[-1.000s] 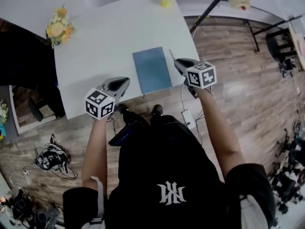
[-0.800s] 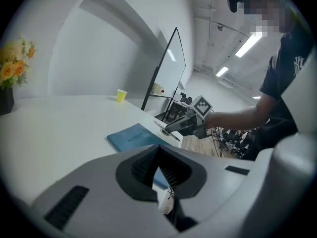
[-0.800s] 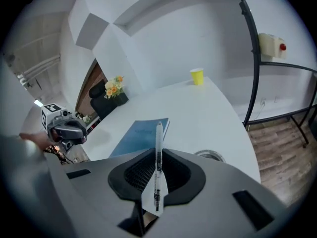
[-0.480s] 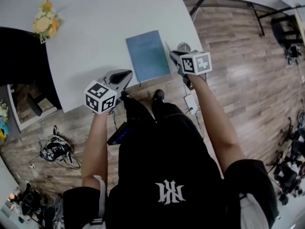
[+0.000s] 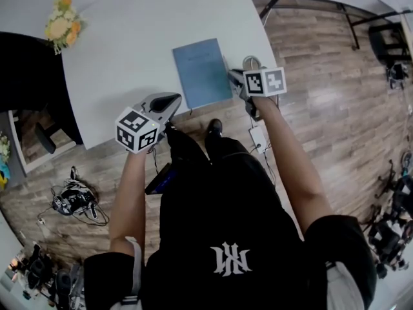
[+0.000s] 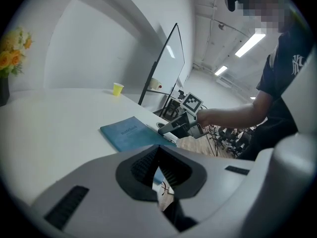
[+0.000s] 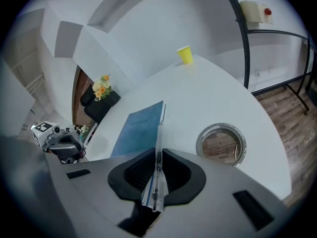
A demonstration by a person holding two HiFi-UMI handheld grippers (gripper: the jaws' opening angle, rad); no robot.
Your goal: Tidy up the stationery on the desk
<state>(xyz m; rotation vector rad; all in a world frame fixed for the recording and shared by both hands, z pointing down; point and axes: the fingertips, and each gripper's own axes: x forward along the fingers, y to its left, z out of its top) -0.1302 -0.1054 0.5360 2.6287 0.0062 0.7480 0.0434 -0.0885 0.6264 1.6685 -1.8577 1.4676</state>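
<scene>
The right gripper (image 7: pixel 157 169) is clamped on 1 pen (image 7: pixel 159 138) at lower centre, pointing along the right edge of the blue notebook (image 7: pixel 137 128) on the desk (image 7: pixel 213 98). The left gripper (image 6: pixel 158 168) is closed and empty. Tidying looks barely begun, with nothing stowed yet.

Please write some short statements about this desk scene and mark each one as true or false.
1. The right tool is shut on a pen. True.
2. The left tool holds the blue notebook. False: it is shut and empty; the notebook lies flat on the desk.
3. A yellow cup stands near the desk's far edge. True.
4. The flowers stand on the notebook. False: they stand beyond the desk's left side.
</scene>
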